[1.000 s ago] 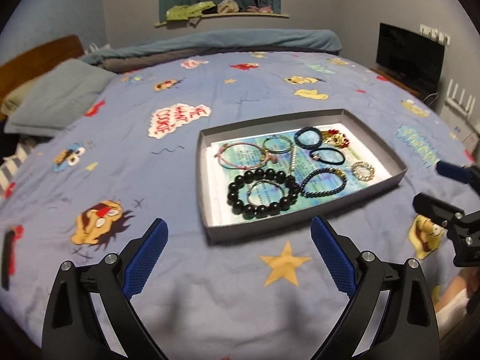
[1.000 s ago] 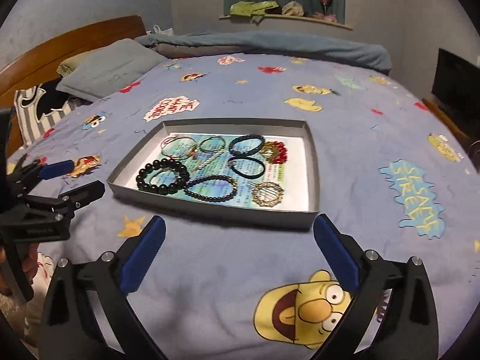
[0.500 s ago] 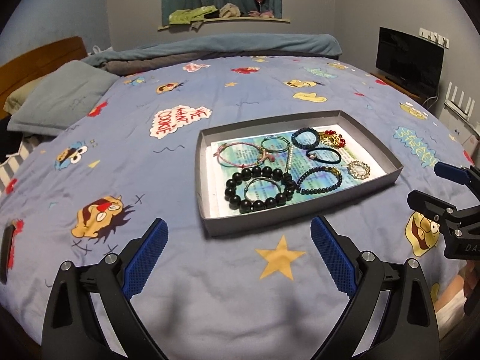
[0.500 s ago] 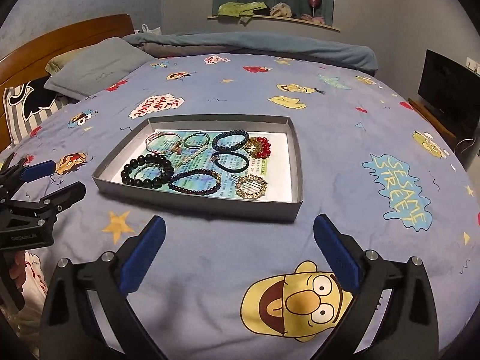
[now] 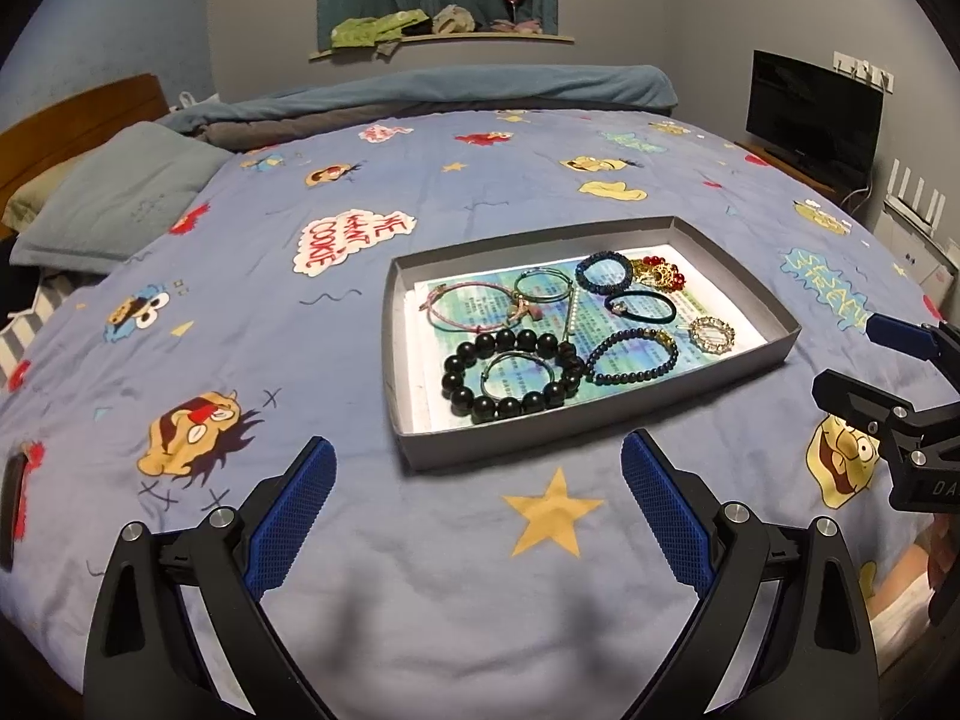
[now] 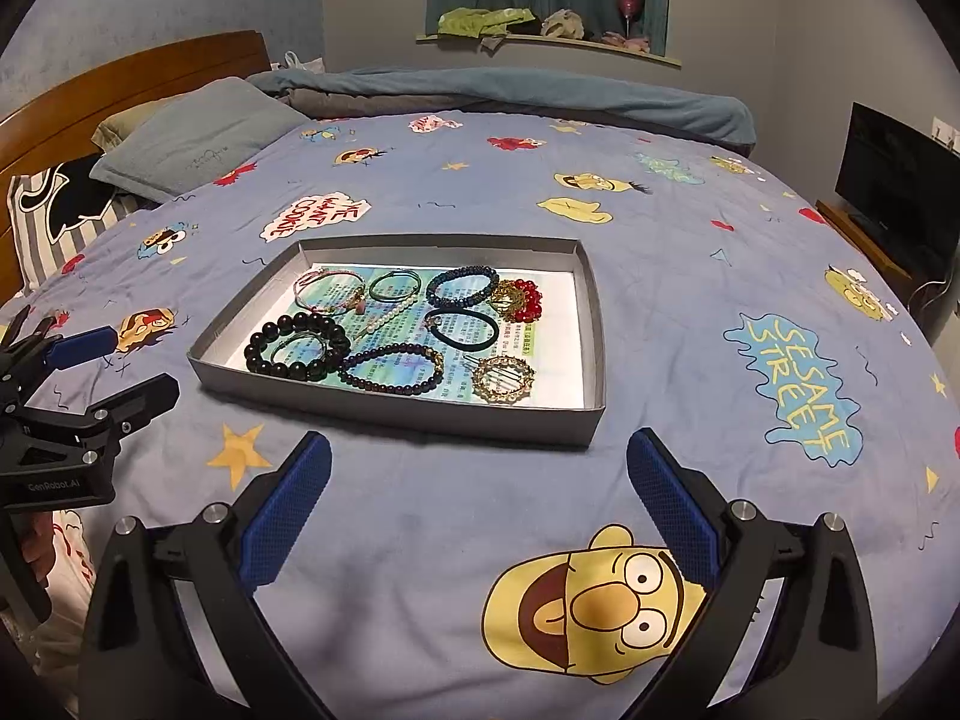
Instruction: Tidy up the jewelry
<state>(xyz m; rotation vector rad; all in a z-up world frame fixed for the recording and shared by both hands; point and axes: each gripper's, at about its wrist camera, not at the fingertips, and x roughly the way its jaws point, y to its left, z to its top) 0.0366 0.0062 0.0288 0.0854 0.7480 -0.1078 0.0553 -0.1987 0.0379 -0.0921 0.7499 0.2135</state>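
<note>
A shallow grey tray (image 5: 498, 450) (image 6: 456, 414) lies on the bed with several bracelets inside: a big black bead bracelet (image 5: 462, 399) (image 6: 264, 363), a dark blue bead bracelet (image 5: 630, 375) (image 6: 384, 384), a black hair tie (image 5: 639, 300) (image 6: 462, 345), a gold ring piece (image 5: 711, 333) (image 6: 503, 378), a red and gold piece (image 5: 660, 273) (image 6: 522, 300), and thin bangles (image 5: 462, 303). My left gripper (image 5: 477, 513) (image 6: 111, 360) is open and empty, short of the tray's near edge. My right gripper (image 6: 480, 507) (image 5: 864, 360) is open and empty, also short of the tray.
The tray sits on a blue cartoon-print bedspread (image 5: 372, 540). A grey pillow (image 6: 198, 138) and wooden headboard (image 6: 120, 78) are at the left. A rolled blanket (image 5: 432, 90) lies at the far edge. A TV (image 5: 813, 114) stands at the right.
Both grippers have pulled back and risen a little from the tray, so it looks smaller and farther. Both stay open and empty. The jewelry has not moved.
</note>
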